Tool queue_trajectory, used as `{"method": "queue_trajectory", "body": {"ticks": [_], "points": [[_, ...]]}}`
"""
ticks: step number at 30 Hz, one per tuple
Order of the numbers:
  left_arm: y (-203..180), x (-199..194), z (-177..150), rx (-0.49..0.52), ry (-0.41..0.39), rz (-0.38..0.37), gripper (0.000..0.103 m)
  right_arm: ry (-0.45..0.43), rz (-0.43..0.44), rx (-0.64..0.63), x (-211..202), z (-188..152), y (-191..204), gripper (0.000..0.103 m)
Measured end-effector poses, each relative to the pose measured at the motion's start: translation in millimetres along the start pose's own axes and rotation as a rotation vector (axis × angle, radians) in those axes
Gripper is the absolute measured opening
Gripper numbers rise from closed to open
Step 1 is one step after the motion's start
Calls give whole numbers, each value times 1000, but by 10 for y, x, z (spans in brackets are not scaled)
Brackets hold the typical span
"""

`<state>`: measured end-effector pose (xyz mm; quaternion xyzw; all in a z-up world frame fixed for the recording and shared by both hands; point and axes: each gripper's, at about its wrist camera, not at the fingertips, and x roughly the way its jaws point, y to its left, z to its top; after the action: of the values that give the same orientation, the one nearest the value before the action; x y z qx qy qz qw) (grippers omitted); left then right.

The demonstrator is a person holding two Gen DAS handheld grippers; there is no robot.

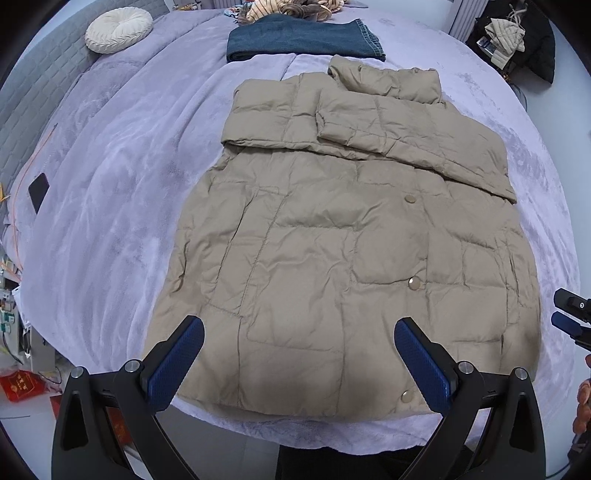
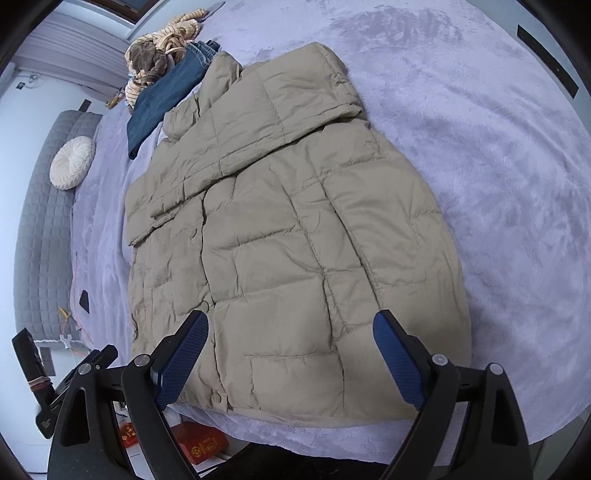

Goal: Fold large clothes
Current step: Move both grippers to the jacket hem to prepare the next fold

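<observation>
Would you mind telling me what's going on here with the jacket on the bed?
A person with a claw in each hand is folding a beige puffer jacket on the lavender bedspread. Its sleeves are already folded across the chest. Both the left claw and right claw hang open over the hem, gripping nothing.

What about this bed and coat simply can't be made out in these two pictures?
- The puffer jacket's back: both views, it lies face up.
- The folded jeans' far end: left wrist view, the striped plush toy covers it.
- The right gripper: left wrist view, cut off by the frame edge.
- The red box's lettering: right wrist view, too small.
</observation>
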<state>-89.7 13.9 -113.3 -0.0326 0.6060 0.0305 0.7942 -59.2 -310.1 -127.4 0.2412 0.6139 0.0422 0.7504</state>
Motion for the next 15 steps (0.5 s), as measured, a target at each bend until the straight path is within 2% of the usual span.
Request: {"method": "queue_trajectory", "body": {"ticks": [13, 14, 15], "points": [[422, 203, -372, 37, 46, -19, 103, -10, -30, 107, 139, -593, -25, 93], [437, 217, -391, 40, 49, -21, 103, -13, -31, 115, 147, -631, -36, 94], [452, 232, -410, 43, 52, -25, 103, -14, -32, 121, 155, -668, -45, 103]]}}
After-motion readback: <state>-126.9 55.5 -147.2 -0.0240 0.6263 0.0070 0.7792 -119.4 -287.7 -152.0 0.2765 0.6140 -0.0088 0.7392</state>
